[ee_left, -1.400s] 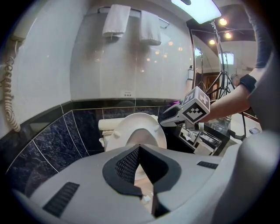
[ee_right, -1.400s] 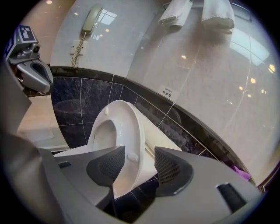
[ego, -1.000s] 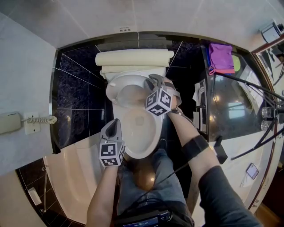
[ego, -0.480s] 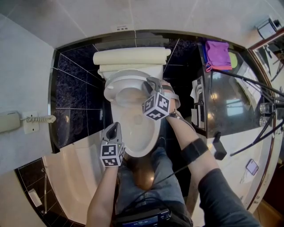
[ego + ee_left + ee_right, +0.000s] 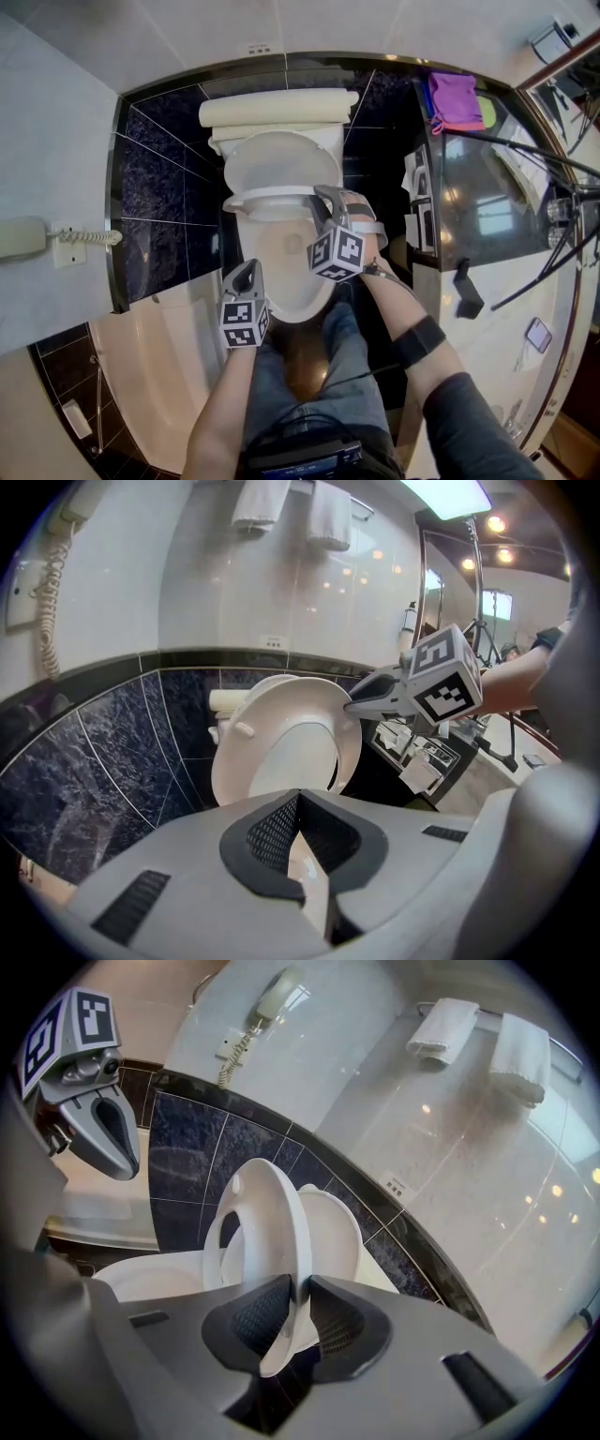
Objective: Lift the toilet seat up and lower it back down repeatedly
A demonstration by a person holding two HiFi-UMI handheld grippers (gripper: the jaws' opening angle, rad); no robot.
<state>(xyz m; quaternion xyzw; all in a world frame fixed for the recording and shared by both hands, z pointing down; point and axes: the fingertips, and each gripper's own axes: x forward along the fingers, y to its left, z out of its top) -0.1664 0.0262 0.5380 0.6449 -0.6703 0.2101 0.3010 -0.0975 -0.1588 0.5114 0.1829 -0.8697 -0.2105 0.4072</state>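
Note:
The white toilet seat [image 5: 272, 196] stands almost upright, a little way off the raised lid [image 5: 277, 159] behind it. My right gripper [image 5: 321, 197] is shut on the seat's right rim. Its jaws have just been closing, and the seat ring [image 5: 277, 1213] runs edge-on between the pads of the right gripper [image 5: 295, 1297]. The left gripper view shows the seat's underside [image 5: 234, 752] and the right gripper [image 5: 352, 703] on its edge. My left gripper [image 5: 250, 267] hovers shut and empty over the left front rim of the bowl [image 5: 281, 309]; its jaws [image 5: 298, 803] hold nothing.
A dark tiled wall and the cistern [image 5: 277, 111] are behind the toilet. A bathtub [image 5: 159, 347] lies to the left, below a wall phone [image 5: 23, 239]. A glossy counter with a purple cloth [image 5: 455, 101] and tripod legs stands to the right. The person's legs are just in front of the bowl.
My right gripper has moved toward the person with the seat rim in it, and the seat has swung forward off the lid. The left gripper has sunk slightly.

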